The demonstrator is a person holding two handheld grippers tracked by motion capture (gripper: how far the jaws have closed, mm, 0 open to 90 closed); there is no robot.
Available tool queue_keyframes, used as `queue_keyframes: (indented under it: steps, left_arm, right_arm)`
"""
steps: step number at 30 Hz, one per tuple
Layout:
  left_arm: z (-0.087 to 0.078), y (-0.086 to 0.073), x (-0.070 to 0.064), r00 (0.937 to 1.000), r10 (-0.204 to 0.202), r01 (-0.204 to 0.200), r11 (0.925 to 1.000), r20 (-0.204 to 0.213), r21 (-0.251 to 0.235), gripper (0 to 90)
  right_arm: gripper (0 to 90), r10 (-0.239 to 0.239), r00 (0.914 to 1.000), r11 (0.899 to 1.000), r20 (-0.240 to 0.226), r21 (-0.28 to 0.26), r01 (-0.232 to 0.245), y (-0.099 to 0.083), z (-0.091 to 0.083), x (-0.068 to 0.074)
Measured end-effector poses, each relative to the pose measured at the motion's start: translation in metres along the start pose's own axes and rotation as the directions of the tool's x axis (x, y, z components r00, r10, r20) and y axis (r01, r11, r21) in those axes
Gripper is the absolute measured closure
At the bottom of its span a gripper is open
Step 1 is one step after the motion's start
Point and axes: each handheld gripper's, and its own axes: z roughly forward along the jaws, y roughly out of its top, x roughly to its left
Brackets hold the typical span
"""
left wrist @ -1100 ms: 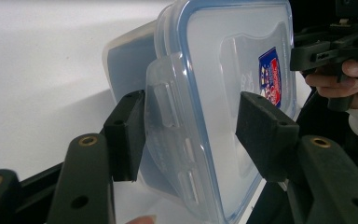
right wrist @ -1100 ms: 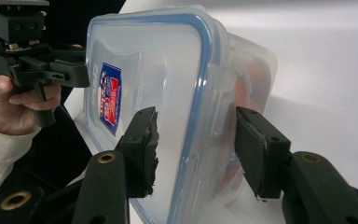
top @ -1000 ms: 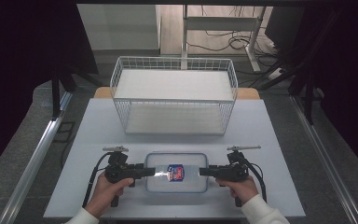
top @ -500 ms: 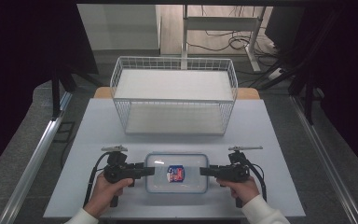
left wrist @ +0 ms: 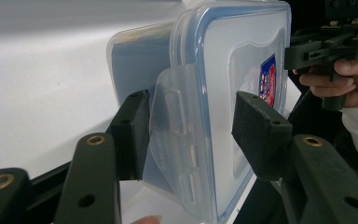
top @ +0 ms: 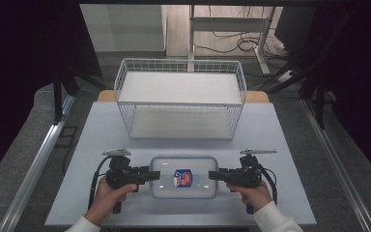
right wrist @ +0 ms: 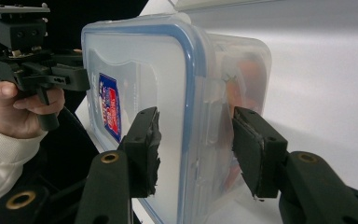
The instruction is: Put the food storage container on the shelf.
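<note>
A clear plastic container with a blue-sealed lid and a red-and-blue label lies flat at the table's front middle. My left gripper is at its left end and my right gripper at its right end. In the left gripper view the container has its side clip flap between my open jaws, around my left gripper. In the right gripper view, my right gripper is open astride the container's other clip. Something orange shows through the wall.
A white wire basket stands behind the container on the white table. Metal rails run along both sides of the table, and dark curtains hang beyond them. A person's hands hold both grippers near the front edge.
</note>
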Motion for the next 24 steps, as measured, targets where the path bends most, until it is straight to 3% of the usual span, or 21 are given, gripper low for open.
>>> queue_keyframes:
  steps: [14, 24]
  left_arm:
    - [0.002, 0.008, -0.001, 0.9999, 0.015, -0.015, 0.9999, -0.001, -0.007, 48.0]
    - [0.010, 0.031, 0.011, 0.9992, 0.038, -0.038, 0.9991, -0.006, -0.017, 47.5]
  right_arm:
    - [52.3, -0.016, 0.9999, 1.000, 0.003, -0.013, 0.017, 0.005, -0.004, 0.000]
    - [52.3, -0.050, 0.9986, 0.998, 0.020, -0.040, 0.051, 0.024, 0.000, -0.008]
